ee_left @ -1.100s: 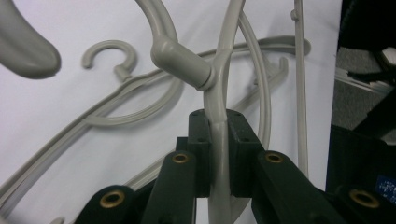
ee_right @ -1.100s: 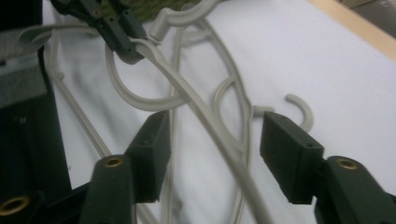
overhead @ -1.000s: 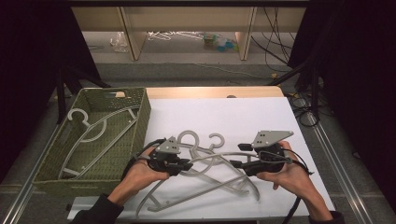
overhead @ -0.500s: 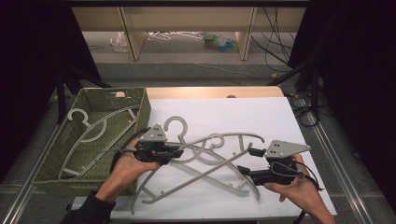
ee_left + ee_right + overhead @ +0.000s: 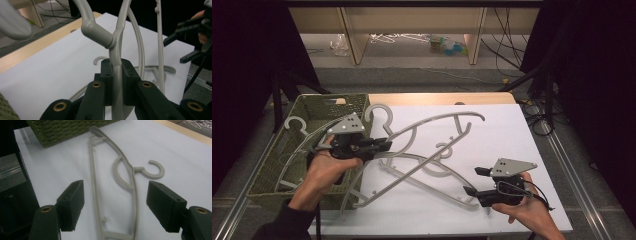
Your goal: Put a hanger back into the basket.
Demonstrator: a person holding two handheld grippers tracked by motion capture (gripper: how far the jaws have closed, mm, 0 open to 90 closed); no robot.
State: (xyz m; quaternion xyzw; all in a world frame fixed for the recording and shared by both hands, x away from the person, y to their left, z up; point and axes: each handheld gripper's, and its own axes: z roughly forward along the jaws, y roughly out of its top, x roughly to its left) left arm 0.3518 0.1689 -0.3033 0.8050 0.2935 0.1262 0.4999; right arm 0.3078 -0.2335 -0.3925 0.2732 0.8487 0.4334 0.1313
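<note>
Grey hanger (image 5: 432,131) clamped in left tongs (image 5: 384,146), right tongs (image 5: 474,181) wide over second hanger (image 5: 117,187)

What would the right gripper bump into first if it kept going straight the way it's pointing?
Most likely the grey hanger lying flat on the white sheet. The right gripper has open jaws with nothing between them, and that hanger sits straight ahead. The green basket lies farther on, though depth is hard to judge.
</note>
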